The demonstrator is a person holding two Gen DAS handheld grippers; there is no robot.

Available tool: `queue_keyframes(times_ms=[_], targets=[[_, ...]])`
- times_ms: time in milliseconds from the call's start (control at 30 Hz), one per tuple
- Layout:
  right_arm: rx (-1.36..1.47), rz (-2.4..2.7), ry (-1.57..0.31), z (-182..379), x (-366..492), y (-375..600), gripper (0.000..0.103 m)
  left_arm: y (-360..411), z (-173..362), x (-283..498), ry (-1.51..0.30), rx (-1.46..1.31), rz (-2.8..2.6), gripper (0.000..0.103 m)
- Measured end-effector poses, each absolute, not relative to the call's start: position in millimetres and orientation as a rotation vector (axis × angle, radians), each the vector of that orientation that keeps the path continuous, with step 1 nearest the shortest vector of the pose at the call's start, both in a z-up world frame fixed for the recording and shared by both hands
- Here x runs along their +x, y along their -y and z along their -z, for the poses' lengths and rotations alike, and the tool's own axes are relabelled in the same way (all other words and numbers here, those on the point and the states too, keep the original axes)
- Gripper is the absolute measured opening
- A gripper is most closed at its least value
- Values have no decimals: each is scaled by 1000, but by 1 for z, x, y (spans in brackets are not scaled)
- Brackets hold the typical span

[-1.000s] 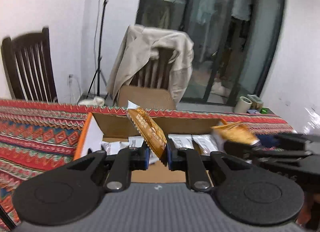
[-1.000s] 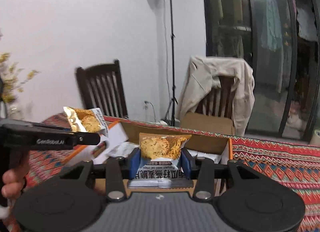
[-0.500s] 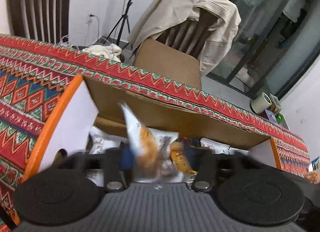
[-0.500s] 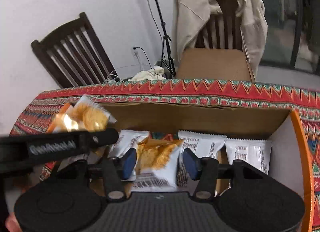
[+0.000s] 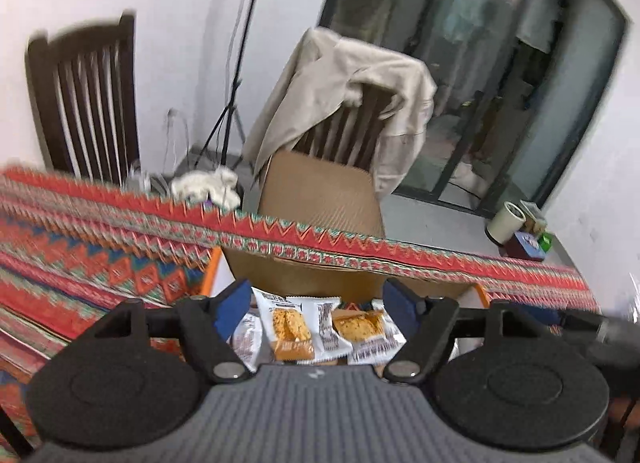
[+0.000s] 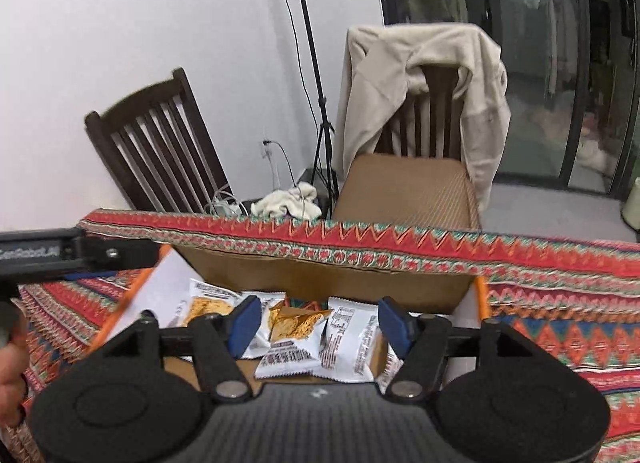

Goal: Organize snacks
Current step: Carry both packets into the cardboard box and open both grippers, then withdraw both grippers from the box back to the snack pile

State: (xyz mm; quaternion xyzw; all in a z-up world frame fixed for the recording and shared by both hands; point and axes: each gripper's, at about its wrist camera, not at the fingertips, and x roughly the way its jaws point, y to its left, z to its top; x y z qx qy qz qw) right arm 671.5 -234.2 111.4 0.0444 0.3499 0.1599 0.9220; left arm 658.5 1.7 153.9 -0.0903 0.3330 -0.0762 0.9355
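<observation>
The cardboard box (image 5: 320,279) with an orange rim sits on the patterned cloth and holds several white snack packets. In the left wrist view, two packets with orange cracker pictures (image 5: 290,333) (image 5: 360,327) lie flat in it. My left gripper (image 5: 316,305) hovers above them, its jaws opening, with nothing pinched. In the right wrist view, an orange-and-white packet (image 6: 294,327) rests on other white packets (image 6: 352,339) inside the box (image 6: 320,275). My right gripper (image 6: 319,321) is over them with its jaws opening, and the pads touch no packet. The left gripper (image 6: 76,253) shows at the left edge.
The red patterned tablecloth (image 6: 560,303) covers the table. Behind its far edge stand a chair draped with a beige jacket (image 6: 420,75), a dark wooden chair (image 6: 160,143) and a tripod stand (image 6: 316,83). A person's hand (image 6: 12,363) is at the lower left.
Both grippers were shut on cracker packets a second ago. Both have let go, the packets now lie in the box, and the jaws stand wider.
</observation>
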Motion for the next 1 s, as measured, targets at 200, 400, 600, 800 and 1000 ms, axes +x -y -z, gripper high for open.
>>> queue_keyframes(times_ms=[200,400,600,800,1000], targets=[[58,-323,-615,-172,596,259,77,4,-210,554,-555,-26,236,82],[6,-315,-482,-213,495,280,83,6,-236,444,-425,40,292,96],[-6,-331,-359,-232,390,301,91,11,-219,338,-312,119,259,101],[-54,-373,-234,-220,274,318,102,13,-192,241,-173,157,223,103],[-153,-354,-155,-186,188,307,103,14,-158,186,-187,99,208,103]])
